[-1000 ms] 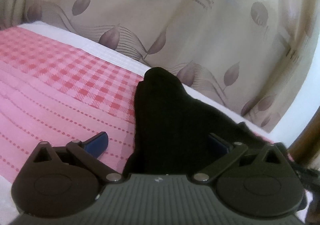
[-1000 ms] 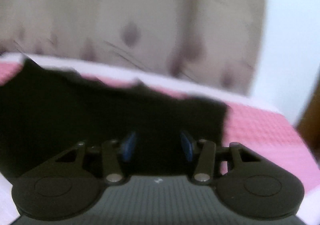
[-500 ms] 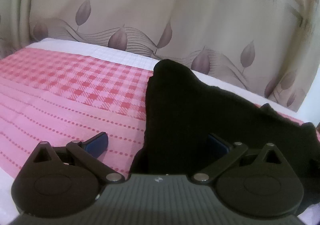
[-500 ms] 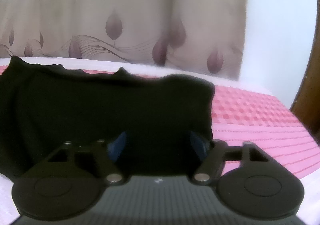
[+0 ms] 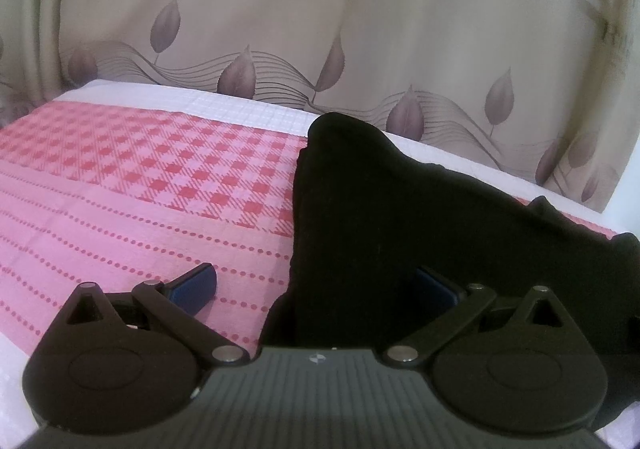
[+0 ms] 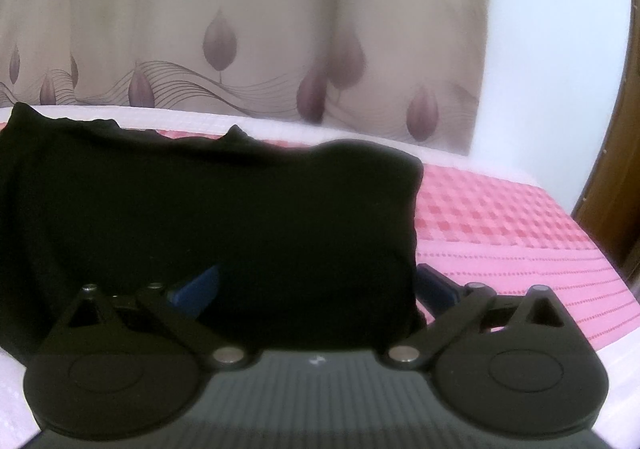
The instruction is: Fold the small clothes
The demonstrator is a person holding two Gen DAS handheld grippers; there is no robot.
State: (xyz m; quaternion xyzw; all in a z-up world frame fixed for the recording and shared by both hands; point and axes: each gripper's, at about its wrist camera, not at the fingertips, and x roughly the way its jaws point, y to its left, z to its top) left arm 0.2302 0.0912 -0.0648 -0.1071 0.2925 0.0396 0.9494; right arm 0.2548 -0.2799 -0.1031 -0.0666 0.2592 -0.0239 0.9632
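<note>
A small black garment (image 5: 400, 217) lies on the pink bed cover, its left edge running between my left gripper's fingers. My left gripper (image 5: 314, 287) is open wide; one blue pad (image 5: 192, 287) rests over the cover, the other (image 5: 436, 287) over the cloth. In the right wrist view the same black garment (image 6: 208, 209) spreads flat, folded edge to the right. My right gripper (image 6: 316, 287) sits at its near edge with jaws opening wide; the cloth lies between the pads, which do not press it.
The pink checked and dotted bed cover (image 5: 120, 189) extends left, and also right (image 6: 500, 233) of the garment. A leaf-patterned curtain (image 5: 320, 29) hangs close behind the bed. A white wall (image 6: 552, 49) and a brown wooden frame (image 6: 616, 169) stand at the right.
The right gripper's jaws have spread from half closed to wide, letting the black cloth go. The left view has levelled, showing more of the garment on the right; its jaws stayed open.
</note>
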